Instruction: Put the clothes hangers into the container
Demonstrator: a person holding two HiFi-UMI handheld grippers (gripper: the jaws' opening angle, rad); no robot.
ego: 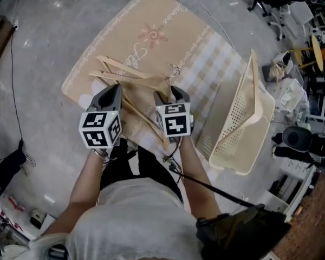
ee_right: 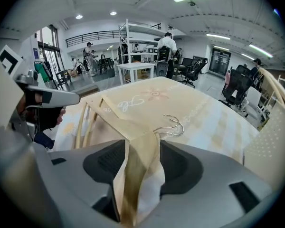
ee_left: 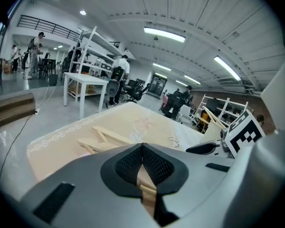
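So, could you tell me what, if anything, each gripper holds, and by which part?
The left gripper looks shut on one wooden arm of the hangers. The right gripper is open: an arm near the hooks stands between its jaws, ungripped.

Hangers (ego: 131, 77) piled on the mat (ego: 151, 20), container (ego: 244, 123) tipped on the floor (ego: 43, 37), just right of the mat

Overall light: bright and even indoor light in all three views.
Source: long white ceiling strip lights (ee_left: 164, 34) overhead, blown out to plain white in both gripper views.
Glare: pale streaks of reflection on the glossy grey concrete floor (ego: 49, 20).
Shadows: faint and soft-edged on that floor.
Distortion: both gripper views bulge fisheye-fashion, with black corners; the head view bows at its edges.
Focus: the pale wooden clothes hanger (ee_right: 133, 175) nearest the right lens is smeared, while the far hall stays fairly sharp.
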